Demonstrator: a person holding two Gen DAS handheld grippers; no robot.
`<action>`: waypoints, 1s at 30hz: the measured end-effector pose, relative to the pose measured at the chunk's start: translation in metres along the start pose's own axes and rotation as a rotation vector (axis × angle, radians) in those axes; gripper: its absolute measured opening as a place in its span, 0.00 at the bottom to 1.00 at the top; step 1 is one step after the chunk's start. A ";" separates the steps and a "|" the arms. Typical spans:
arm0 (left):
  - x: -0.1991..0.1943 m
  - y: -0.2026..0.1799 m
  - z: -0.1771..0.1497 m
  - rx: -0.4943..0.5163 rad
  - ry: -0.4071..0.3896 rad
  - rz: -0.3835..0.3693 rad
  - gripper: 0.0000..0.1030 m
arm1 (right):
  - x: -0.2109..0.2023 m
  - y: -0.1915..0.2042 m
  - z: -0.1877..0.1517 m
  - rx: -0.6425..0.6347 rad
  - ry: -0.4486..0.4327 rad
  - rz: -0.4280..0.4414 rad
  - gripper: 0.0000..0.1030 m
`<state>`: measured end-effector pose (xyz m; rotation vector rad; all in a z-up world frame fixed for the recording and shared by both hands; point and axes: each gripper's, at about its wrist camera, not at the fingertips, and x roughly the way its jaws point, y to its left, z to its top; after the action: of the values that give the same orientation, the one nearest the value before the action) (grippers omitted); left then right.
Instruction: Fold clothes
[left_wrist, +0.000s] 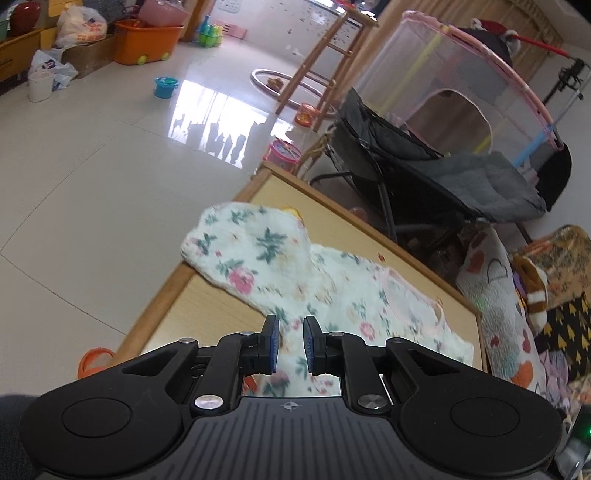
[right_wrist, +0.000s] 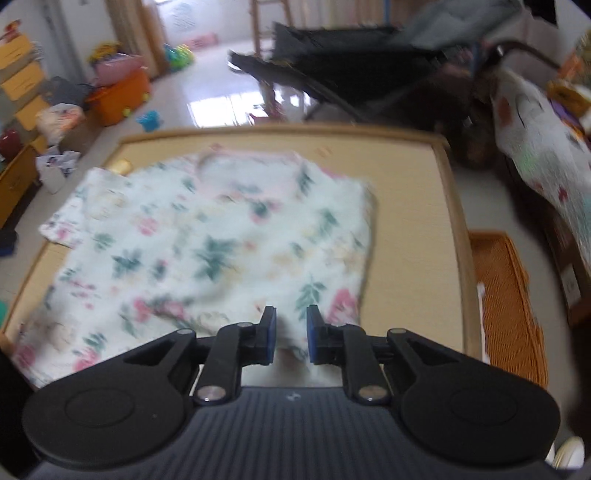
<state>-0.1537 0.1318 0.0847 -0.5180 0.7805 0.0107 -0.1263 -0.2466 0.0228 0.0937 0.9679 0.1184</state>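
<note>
A white floral garment (left_wrist: 332, 295) lies spread on a low wooden table (left_wrist: 207, 306), its pink-edged neckline at the far side and one sleeve hanging over the table's left edge. My left gripper (left_wrist: 290, 345) hovers over the garment's near part, jaws a little apart. The blue pads are bare and the cloth shows through the gap. In the right wrist view the same garment (right_wrist: 207, 236) covers most of the table (right_wrist: 406, 206). My right gripper (right_wrist: 291, 338) sits over its near hem, jaws slightly apart, and nothing is pinched between them. This view is motion-blurred.
A black baby bouncer (left_wrist: 424, 162) and a pink mesh playpen (left_wrist: 480, 92) stand beyond the table. A heart-print blanket (left_wrist: 495, 295) hangs at the right. An orange wicker basket (right_wrist: 509, 306) sits on the floor right of the table. Toys and an orange bin (left_wrist: 147, 40) are across the tiled floor.
</note>
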 end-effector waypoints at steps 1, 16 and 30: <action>0.002 0.004 0.005 -0.007 -0.004 0.008 0.20 | -0.001 -0.002 -0.002 0.004 -0.012 0.012 0.16; 0.041 0.063 0.061 -0.128 0.002 0.014 0.50 | -0.028 -0.002 -0.010 0.045 -0.047 0.074 0.17; 0.078 0.078 0.052 -0.146 0.020 -0.028 0.47 | -0.036 0.002 -0.027 0.102 -0.011 0.062 0.17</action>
<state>-0.0783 0.2095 0.0292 -0.6681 0.7953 0.0363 -0.1690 -0.2494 0.0374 0.2176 0.9603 0.1257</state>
